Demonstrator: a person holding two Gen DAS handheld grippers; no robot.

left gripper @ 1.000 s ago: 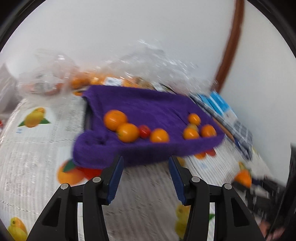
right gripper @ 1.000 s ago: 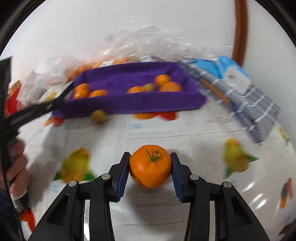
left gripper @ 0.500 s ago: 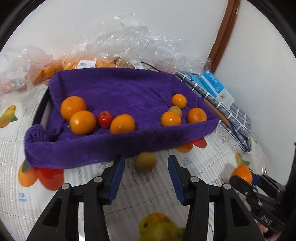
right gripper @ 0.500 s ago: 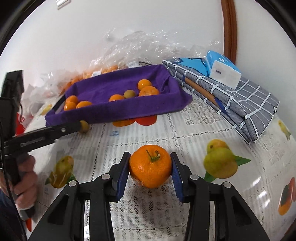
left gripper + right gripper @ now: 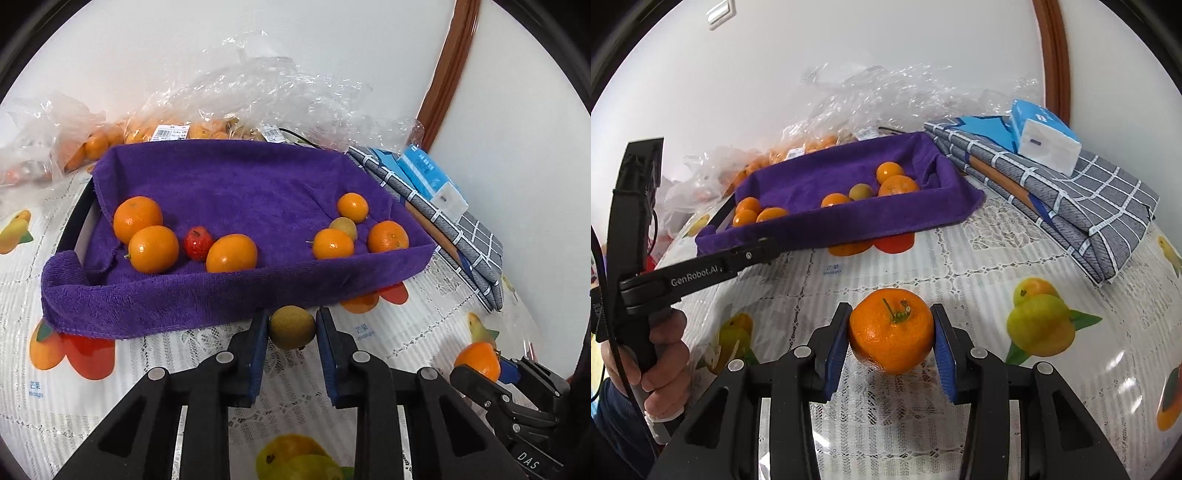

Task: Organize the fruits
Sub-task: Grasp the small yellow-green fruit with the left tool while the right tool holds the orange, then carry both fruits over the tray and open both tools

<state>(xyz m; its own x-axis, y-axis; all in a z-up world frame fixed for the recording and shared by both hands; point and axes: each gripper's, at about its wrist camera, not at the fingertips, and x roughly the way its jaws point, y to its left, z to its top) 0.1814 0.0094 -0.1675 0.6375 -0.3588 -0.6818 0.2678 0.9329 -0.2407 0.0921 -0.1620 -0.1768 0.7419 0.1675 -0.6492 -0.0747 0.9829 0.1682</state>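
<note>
A tray lined with a purple towel (image 5: 155,306) (image 5: 886,221) holds several oranges, a small red fruit (image 5: 198,243) and a yellow-green fruit (image 5: 343,228). My left gripper (image 5: 291,326) has its jaws around a small yellow-green fruit (image 5: 291,326) on the table just in front of the tray; the pads touch or nearly touch it. My right gripper (image 5: 891,334) is shut on an orange with a stem (image 5: 891,334), above the tablecloth. The left gripper also shows in the right wrist view (image 5: 764,251).
Clear plastic bags of oranges (image 5: 177,129) lie behind the tray against the wall. Folded checked cloths (image 5: 1071,206) with a tissue pack (image 5: 1045,136) lie at the right. The tablecloth (image 5: 960,266) has printed fruit pictures.
My left gripper has moved forward onto the yellow-green fruit and its jaws have closed in around it. My right gripper still holds the orange, hardly moved.
</note>
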